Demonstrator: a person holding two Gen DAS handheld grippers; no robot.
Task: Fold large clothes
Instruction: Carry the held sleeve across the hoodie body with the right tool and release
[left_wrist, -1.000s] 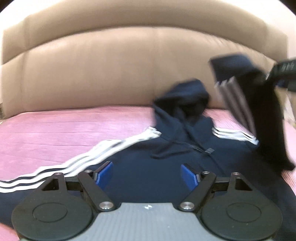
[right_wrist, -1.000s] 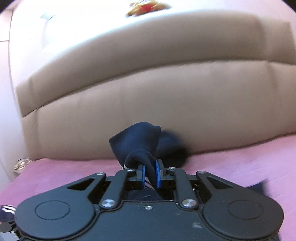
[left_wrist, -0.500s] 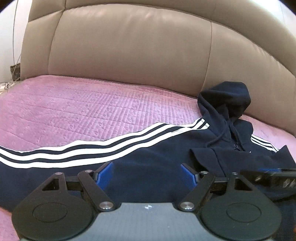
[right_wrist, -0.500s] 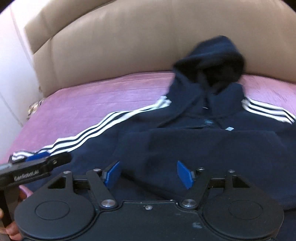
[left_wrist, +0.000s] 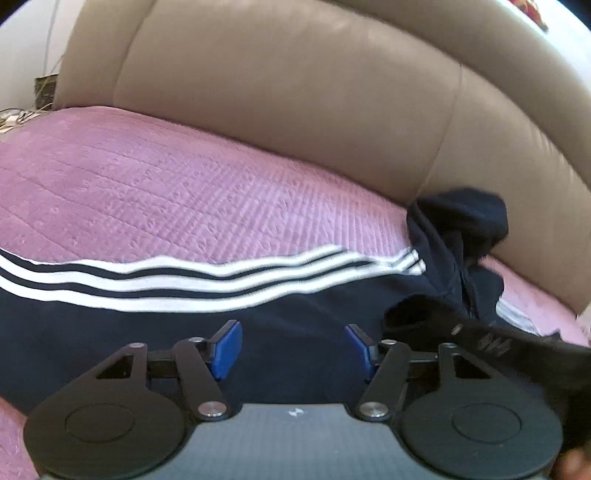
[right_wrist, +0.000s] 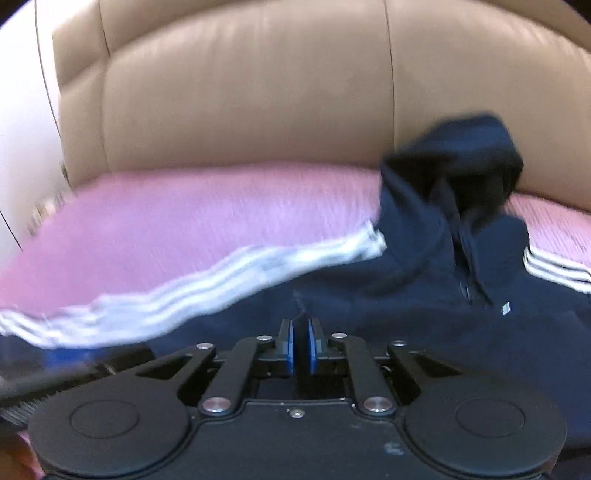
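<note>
- One navy hoodie (left_wrist: 295, 321) lies spread on the pink bed cover (left_wrist: 166, 192), its long axis running across the bed, parallel to the tan padded headboard (left_wrist: 295, 110).
- Its one outstretched sleeve (left_wrist: 147, 280) reaches to the left edge of the left wrist view, with three white stripes along it.
- The left tongs (left_wrist: 293, 347) hover low over the sleeve's dark cloth; the jaws are closing, and the blue pads (left_wrist: 227, 347) stand apart with no cloth pinched between them.
- The single hood (left_wrist: 461, 229) sits to the right, pointing up toward the headboard and touching it.
- In the right wrist view the right tongs (right_wrist: 300, 345) are closed, pads nearly touching, over the hoodie's chest; whether they pinch cloth cannot be told.
- Right of the hood, another shoulder shows three stripes (right_wrist: 554, 266).
</note>
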